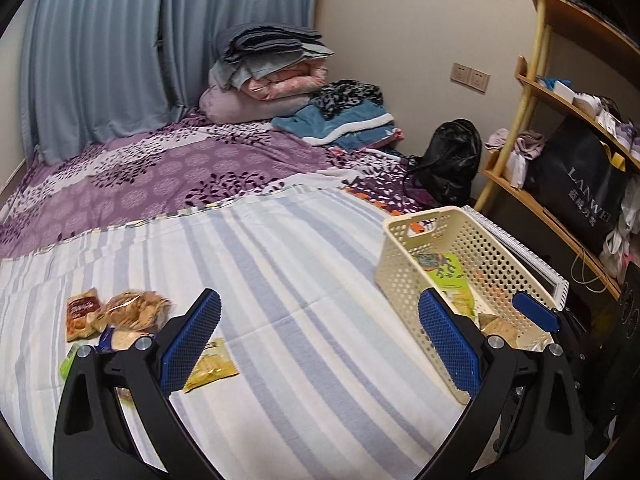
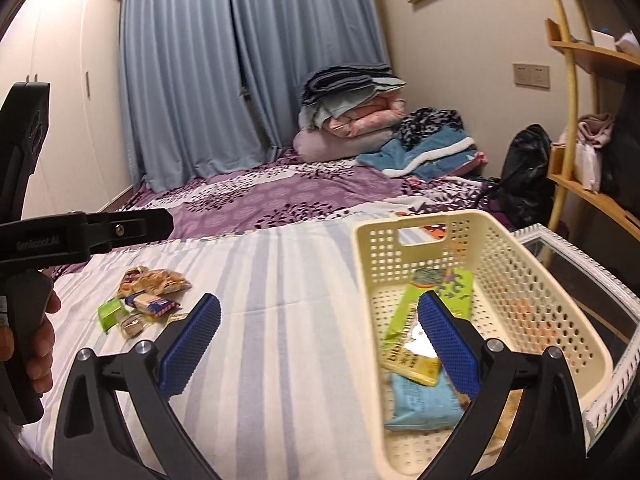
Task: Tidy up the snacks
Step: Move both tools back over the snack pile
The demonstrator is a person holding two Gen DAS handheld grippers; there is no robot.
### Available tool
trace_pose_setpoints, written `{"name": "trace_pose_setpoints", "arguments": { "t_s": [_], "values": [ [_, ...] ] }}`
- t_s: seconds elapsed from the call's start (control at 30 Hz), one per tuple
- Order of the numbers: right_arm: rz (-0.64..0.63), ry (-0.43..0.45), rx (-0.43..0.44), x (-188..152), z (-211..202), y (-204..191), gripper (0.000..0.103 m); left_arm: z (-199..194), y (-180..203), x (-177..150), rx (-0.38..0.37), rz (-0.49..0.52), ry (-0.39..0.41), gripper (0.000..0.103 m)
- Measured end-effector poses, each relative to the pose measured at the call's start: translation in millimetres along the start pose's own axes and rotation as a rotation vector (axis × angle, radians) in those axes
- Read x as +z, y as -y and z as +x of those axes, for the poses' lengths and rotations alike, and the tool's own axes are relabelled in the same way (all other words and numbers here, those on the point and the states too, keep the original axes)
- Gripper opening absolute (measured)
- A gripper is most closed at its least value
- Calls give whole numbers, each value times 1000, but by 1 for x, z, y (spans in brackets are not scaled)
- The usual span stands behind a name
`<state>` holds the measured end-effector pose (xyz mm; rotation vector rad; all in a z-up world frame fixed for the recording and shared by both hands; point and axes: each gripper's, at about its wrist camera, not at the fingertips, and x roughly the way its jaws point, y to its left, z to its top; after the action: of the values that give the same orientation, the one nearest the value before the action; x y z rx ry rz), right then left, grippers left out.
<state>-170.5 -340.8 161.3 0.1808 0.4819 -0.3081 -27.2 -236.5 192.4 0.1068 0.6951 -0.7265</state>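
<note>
A cream perforated basket (image 1: 404, 272) (image 2: 364, 304) stands on the striped bed sheet at the right. It holds a green packet (image 2: 440, 292), a yellow packet (image 2: 408, 360) and a light blue packet (image 2: 424, 404). Several loose snack packets (image 1: 120, 316) (image 2: 148, 296) lie on the sheet at the left, with a yellow one (image 1: 212, 366) nearest my left gripper. My left gripper (image 1: 320, 344) is open and empty above the sheet. My right gripper (image 2: 318, 344) is open and empty, its right finger over the basket.
The striped sheet (image 1: 260, 264) covers the near bed; a purple floral cover (image 1: 160, 172) and folded bedding (image 1: 272, 72) lie beyond. A white-framed mirror (image 2: 592, 280) sits right of the basket. A wooden shelf (image 1: 560, 120) and black backpack (image 1: 452, 160) stand at the right.
</note>
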Motion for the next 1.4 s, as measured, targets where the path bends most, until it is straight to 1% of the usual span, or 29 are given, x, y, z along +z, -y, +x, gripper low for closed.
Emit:
{"name": "trace_pose_setpoints", "arguments": {
  "t_s": [0.17,0.37,0.67,0.87,0.97,1.07,1.17,1.3,1.4],
  "values": [
    [-24,-18,42,-2,6,-21,98,-9,-29,-7,28,-54,7,100],
    [-28,-64,99,-7,17,-40,98,-16,-72,-19,81,-125,3,100],
    [-50,-121,151,-11,35,-68,98,-26,-135,-40,171,-227,-17,100],
    [-58,-165,179,-17,46,-87,98,-32,-180,-58,245,-285,-35,100],
    [-75,-183,190,-20,51,-96,98,-31,-201,-67,291,-295,-53,100],
    [-80,-199,203,-22,55,-103,98,-26,-220,-76,312,-320,-81,100],
    [-88,-212,211,-23,58,-107,98,-19,-236,-88,336,-325,-114,100],
    [-105,-232,219,-26,62,-117,98,-7,-255,-101,348,-324,-148,100],
    [-108,-254,228,-29,68,-122,98,3,-264,-107,341,-297,-168,100]
  ]
}}
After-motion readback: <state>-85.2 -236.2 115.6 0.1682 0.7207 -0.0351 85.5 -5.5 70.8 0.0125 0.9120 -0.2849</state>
